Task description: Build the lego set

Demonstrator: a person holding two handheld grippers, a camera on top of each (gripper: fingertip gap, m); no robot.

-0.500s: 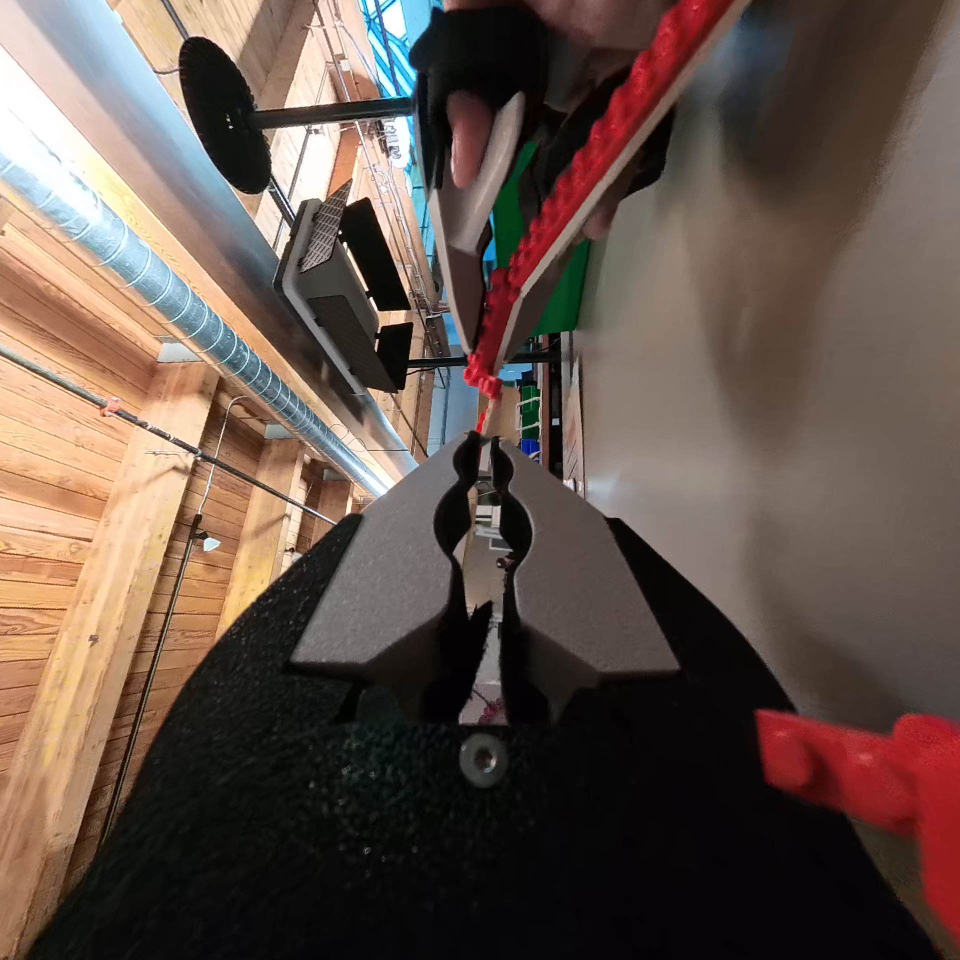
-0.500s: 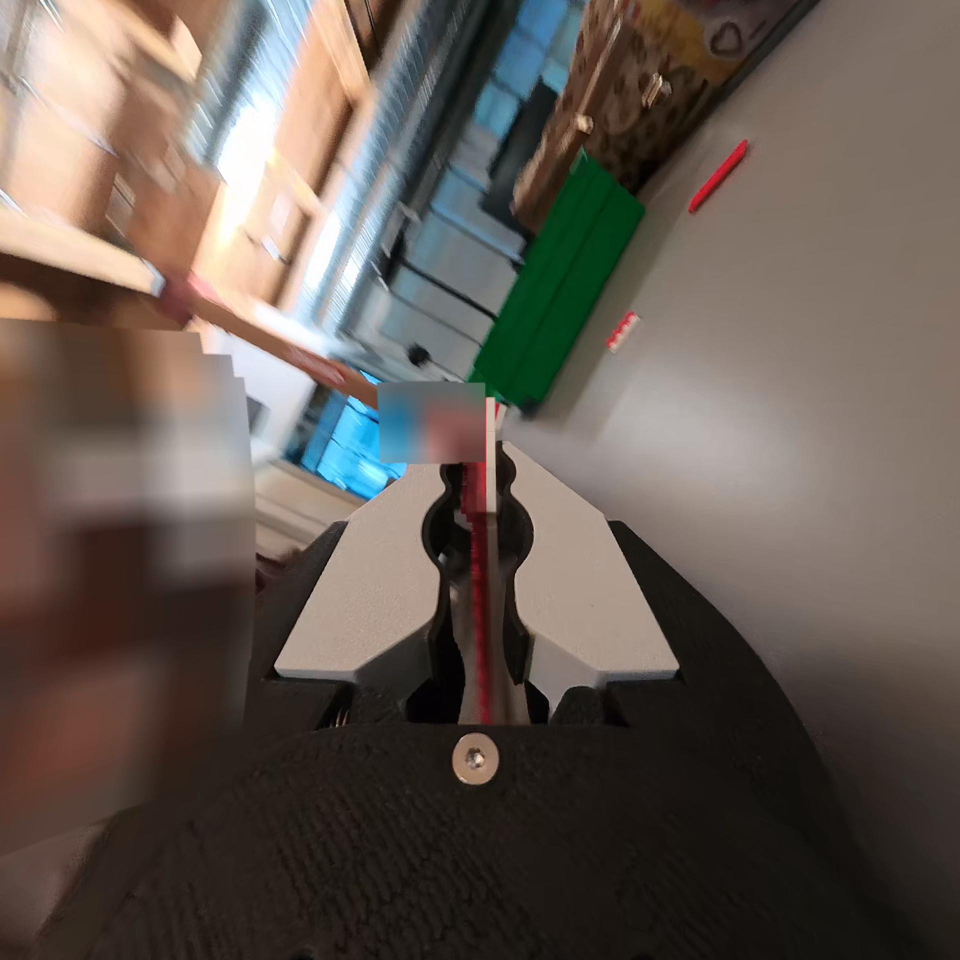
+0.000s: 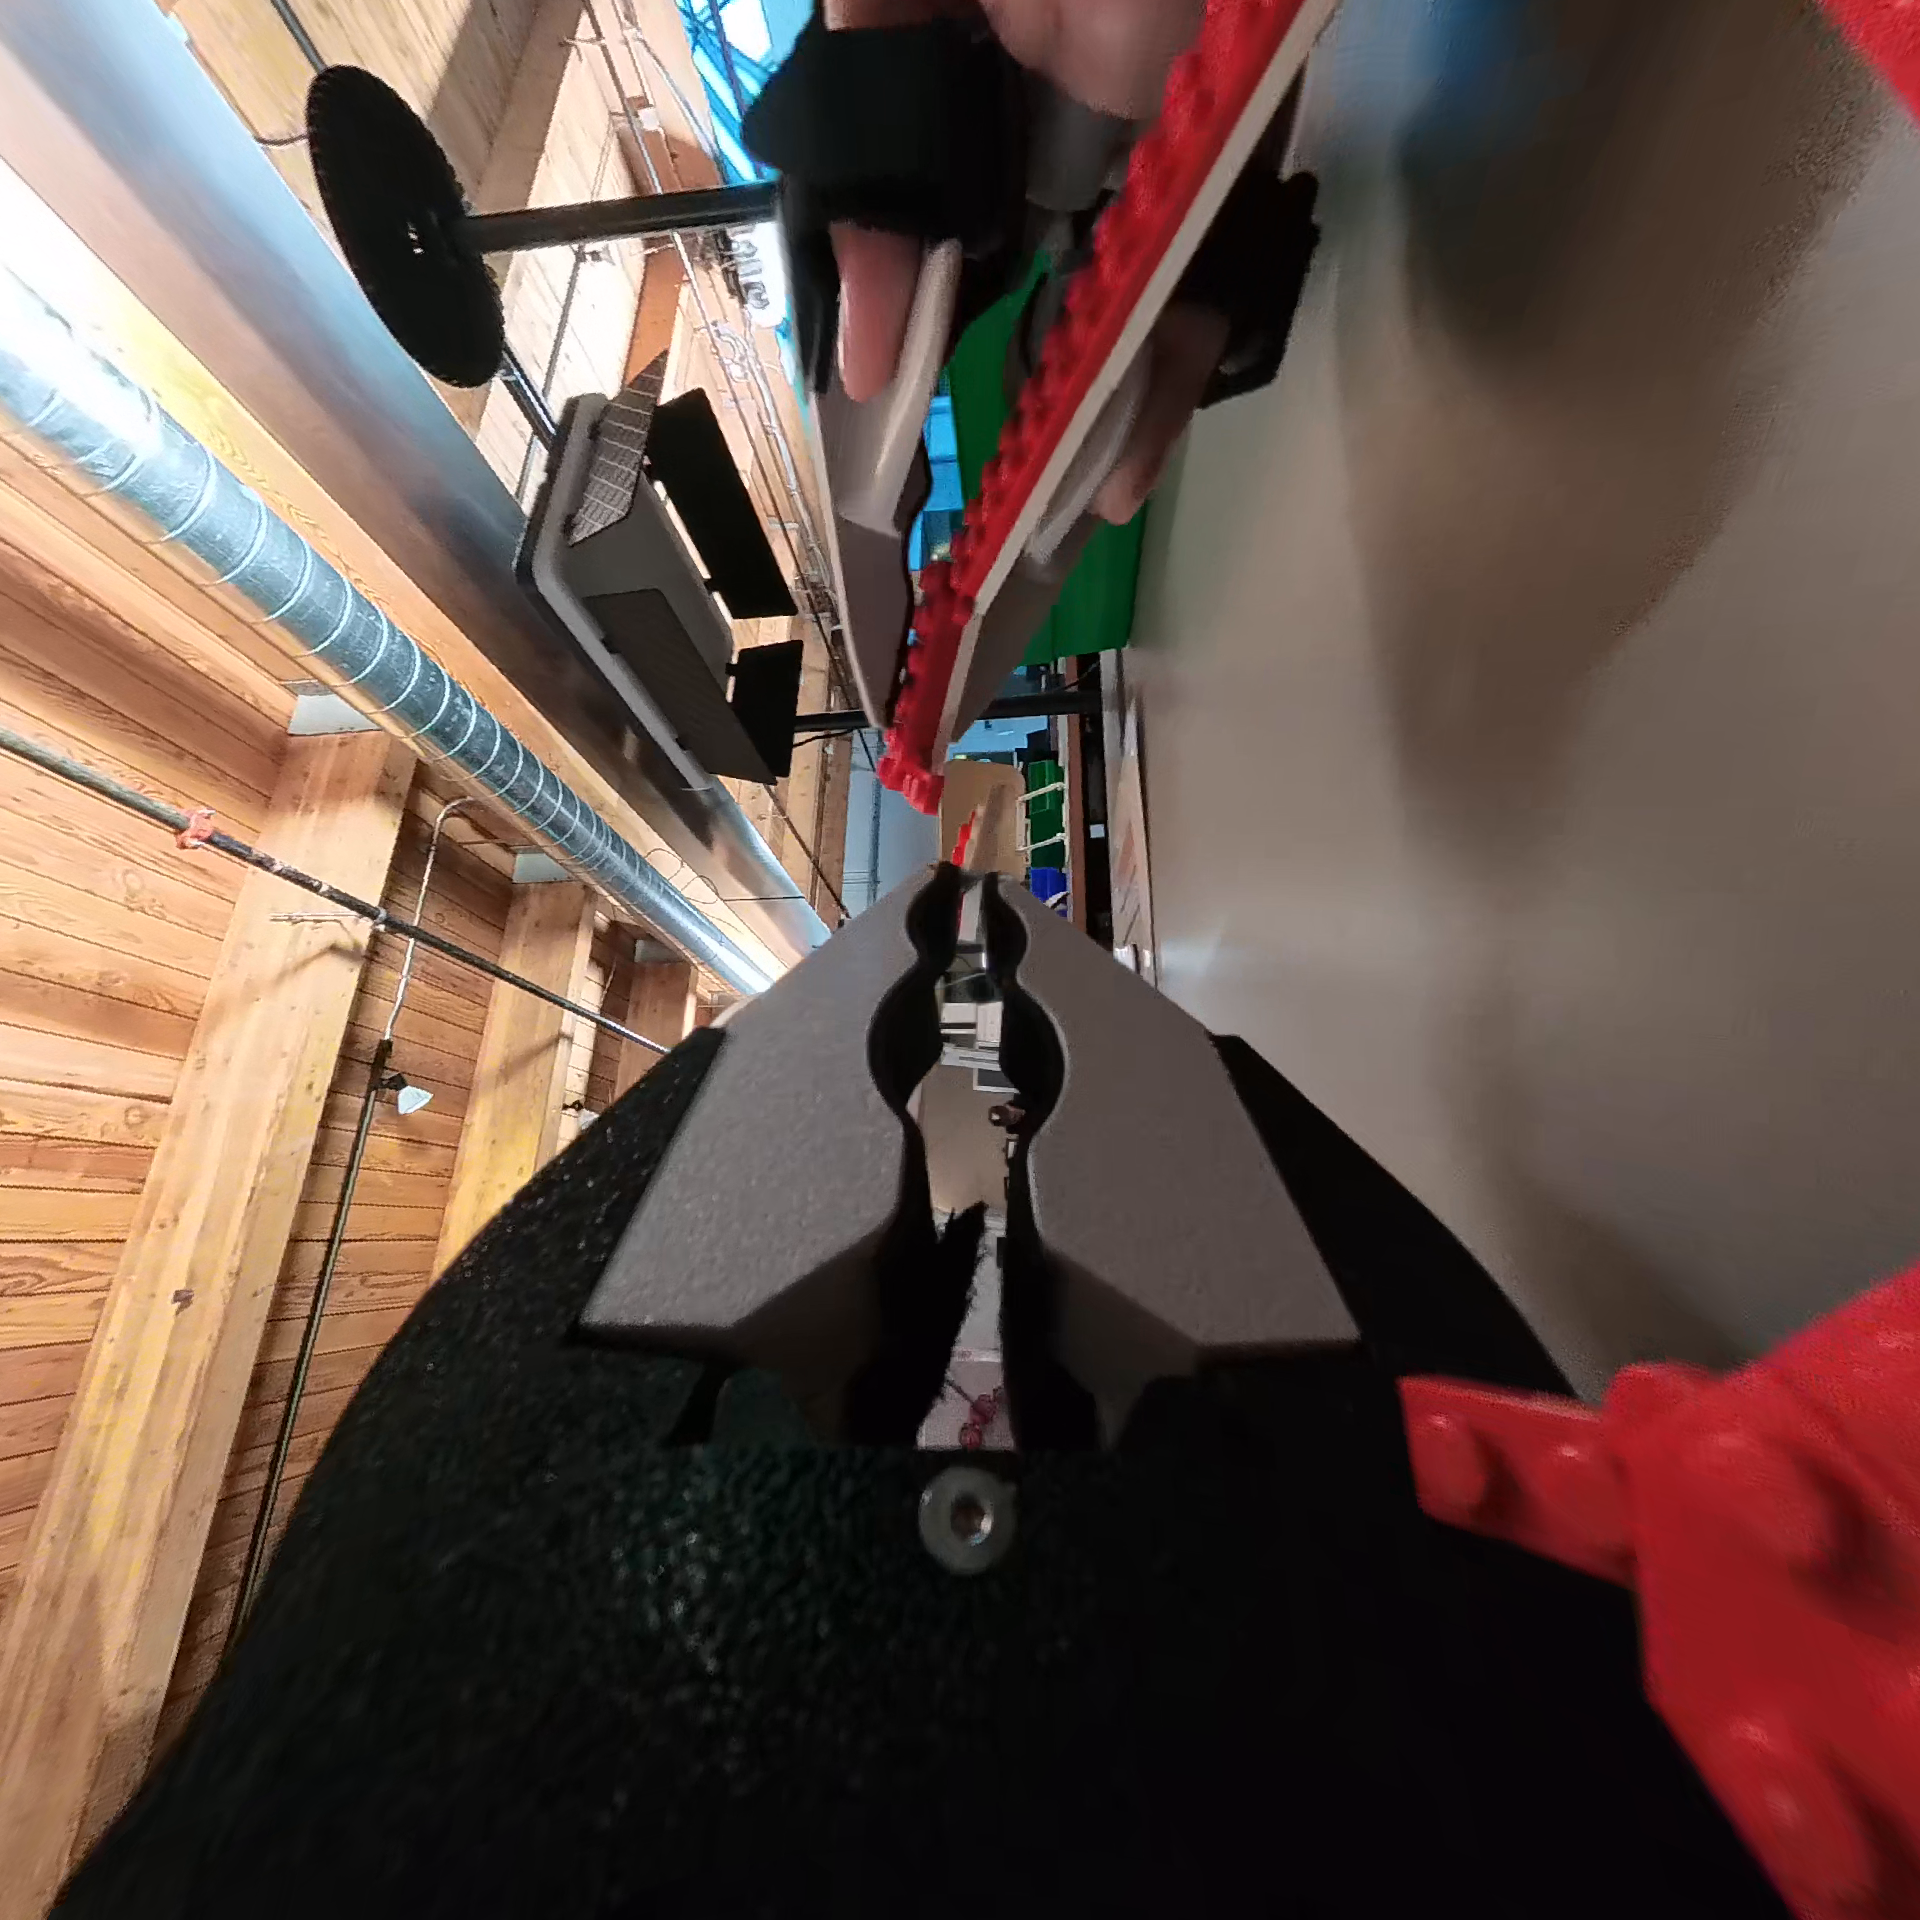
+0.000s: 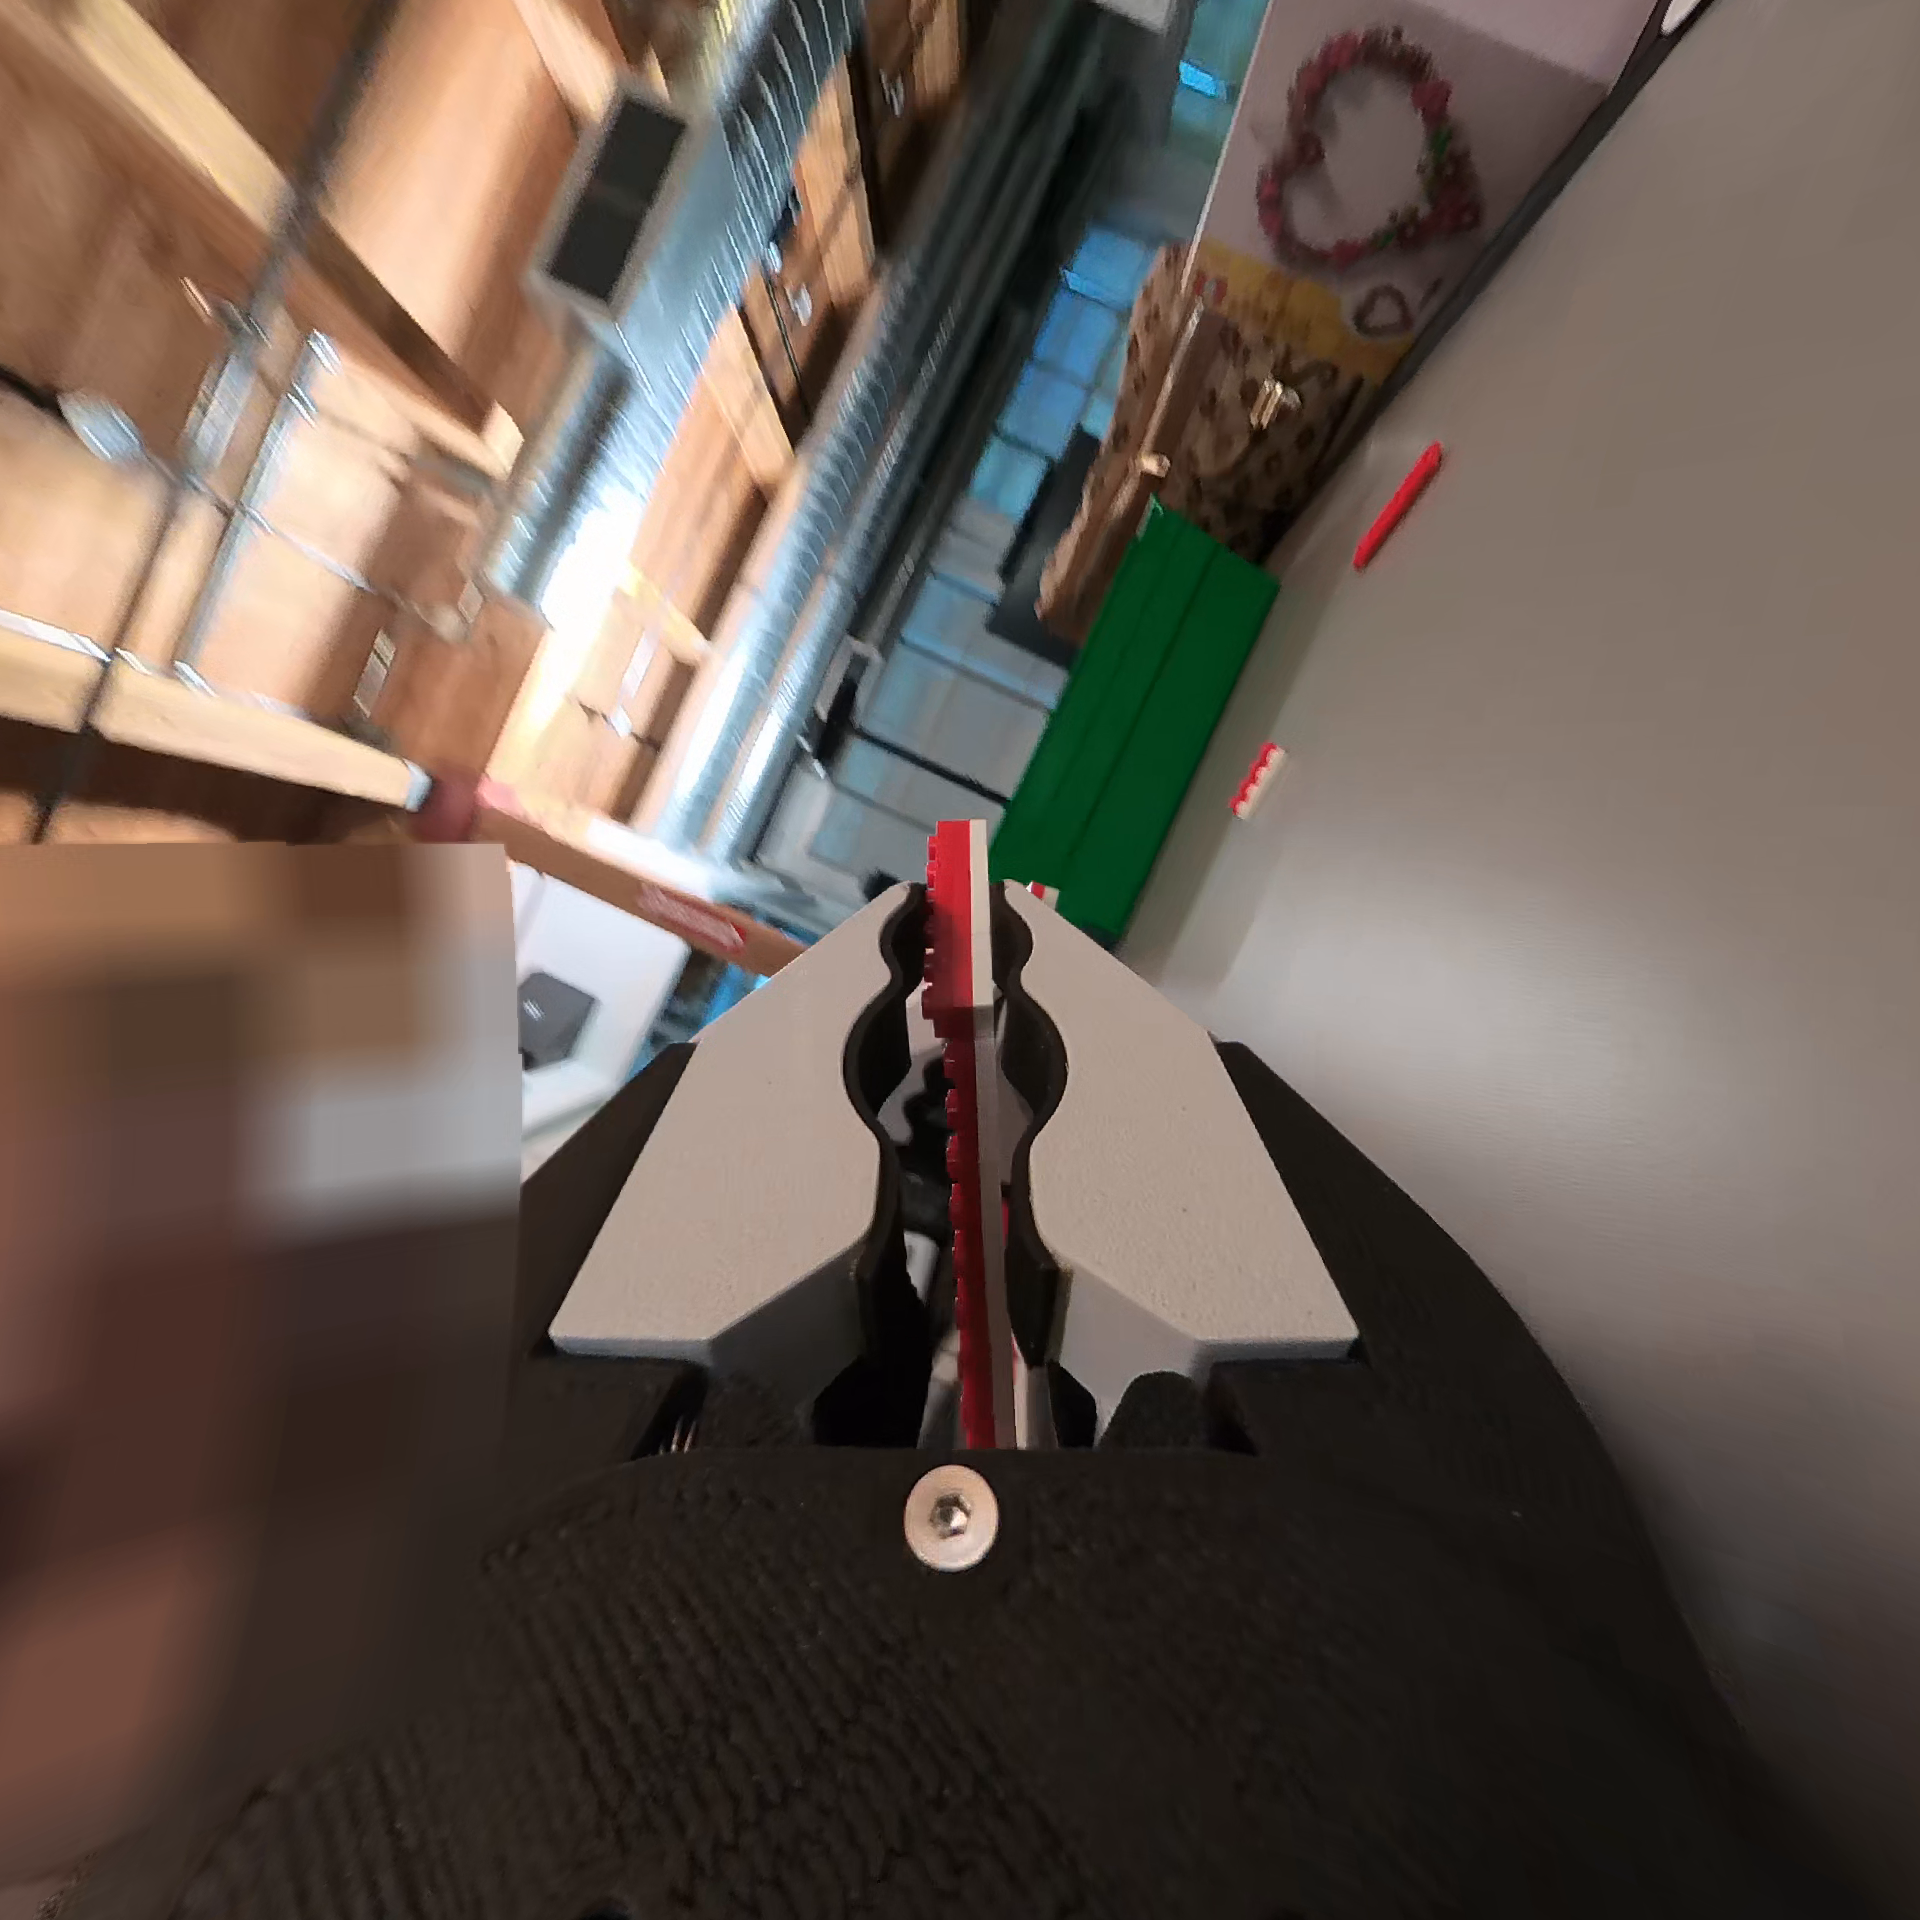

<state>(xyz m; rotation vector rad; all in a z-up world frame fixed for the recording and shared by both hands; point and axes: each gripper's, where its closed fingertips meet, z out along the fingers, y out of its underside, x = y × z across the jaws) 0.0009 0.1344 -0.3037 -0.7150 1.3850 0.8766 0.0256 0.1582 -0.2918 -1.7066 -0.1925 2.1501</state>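
Note:
My right gripper [image 4: 963,902] is shut on a long flat red studded plate backed with a white plate [image 4: 961,857], held on edge with its end just past the fingertips. In the left wrist view that gripper [image 3: 914,665] shows at the top in a gloved hand, with the red and white plate [image 3: 1049,447] slanting above the grey table [image 3: 1558,831]. My left gripper [image 3: 966,883] is shut but for a thin slit, with nothing seen between the fingers. A blurred red lego piece [image 3: 1662,1538] sits very close at the lower right of the left wrist view.
On the table [image 4: 1558,987] stand a green block-shaped bin [image 4: 1132,727], a small red and white piece [image 4: 1257,779], a thin red bar [image 4: 1397,506] and a picture box [image 4: 1340,208] behind it. Wooden walls and ducts [image 3: 312,603] fill the left side. The gap from one gripper's tips to the other's is roughly 4 centimetres.
The right gripper has turned and steadied, and the plate now shows more clearly between its fingers. In the left wrist view the held plate and the near red piece look slightly larger.

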